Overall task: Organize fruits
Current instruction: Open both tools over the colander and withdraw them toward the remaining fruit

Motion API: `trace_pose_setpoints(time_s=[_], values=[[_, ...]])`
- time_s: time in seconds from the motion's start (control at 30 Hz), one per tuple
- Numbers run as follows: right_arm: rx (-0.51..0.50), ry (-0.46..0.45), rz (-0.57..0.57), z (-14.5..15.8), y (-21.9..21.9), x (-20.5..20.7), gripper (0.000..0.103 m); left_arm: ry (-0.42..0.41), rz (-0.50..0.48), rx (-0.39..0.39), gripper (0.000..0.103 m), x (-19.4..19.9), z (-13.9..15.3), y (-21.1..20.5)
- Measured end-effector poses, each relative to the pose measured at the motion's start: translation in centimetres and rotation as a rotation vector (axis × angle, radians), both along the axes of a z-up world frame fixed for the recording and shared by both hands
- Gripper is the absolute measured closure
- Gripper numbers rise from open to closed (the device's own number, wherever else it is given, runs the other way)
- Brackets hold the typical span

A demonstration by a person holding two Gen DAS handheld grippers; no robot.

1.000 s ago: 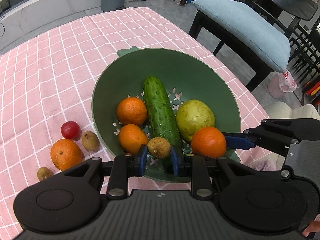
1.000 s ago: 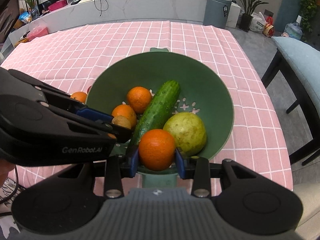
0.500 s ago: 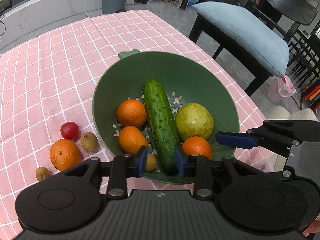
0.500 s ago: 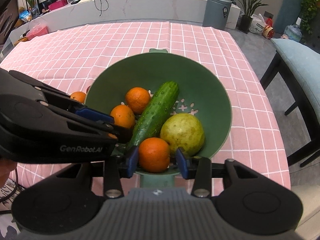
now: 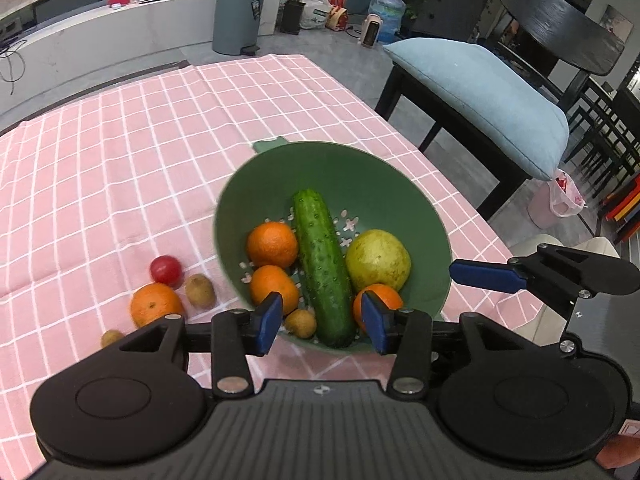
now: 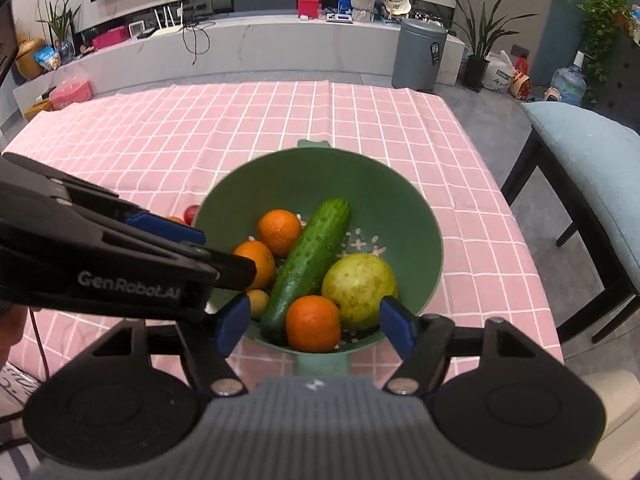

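Left wrist view has the left gripper (image 5: 323,322) hanging over the near rim of the green colander (image 5: 360,176), blue pads spread and nothing pinched — its jaws have just been opening, and the small brown fruit (image 5: 301,323) lies loose in the bowl at about 7 o'clock, beside the cucumber (image 5: 323,268). Two oranges (image 5: 273,243) sit at 9 o'clock of the cucumber, the yellow-green pear (image 5: 378,260) at 3 o'clock. Out on the pink checked cloth (image 5: 120,152), at 9 o'clock from the colander, there's a red tomato (image 5: 165,269), another orange (image 5: 155,304) and two more small brown fruits (image 5: 200,290). Right wrist view: the right gripper (image 6: 314,326) has also just been opening — pads wide apart, touching nothing, with a loose orange (image 6: 313,322) in the bowl between them at 6 o'clock.
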State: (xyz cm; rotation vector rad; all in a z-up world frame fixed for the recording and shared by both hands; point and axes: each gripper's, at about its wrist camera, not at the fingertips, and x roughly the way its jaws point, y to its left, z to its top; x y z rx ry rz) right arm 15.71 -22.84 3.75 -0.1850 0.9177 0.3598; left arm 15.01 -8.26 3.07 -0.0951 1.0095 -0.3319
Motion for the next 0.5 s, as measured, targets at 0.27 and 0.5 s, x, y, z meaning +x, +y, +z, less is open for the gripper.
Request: trace_pose_setpoints(time_s=[0.27, 0.5], values=[[0.031, -0.012, 0.052, 0.3, 2.0, -1.2, 0.035, -0.011, 0.032, 0.004, 0.049, -1.5, 0.5, 2.3], [0.049, -0.053, 0.157, 0.6, 4.9, -2.1, 0.035, -0.02, 0.067, -0.005, 0.049, -2.2, 0.7, 4.9]])
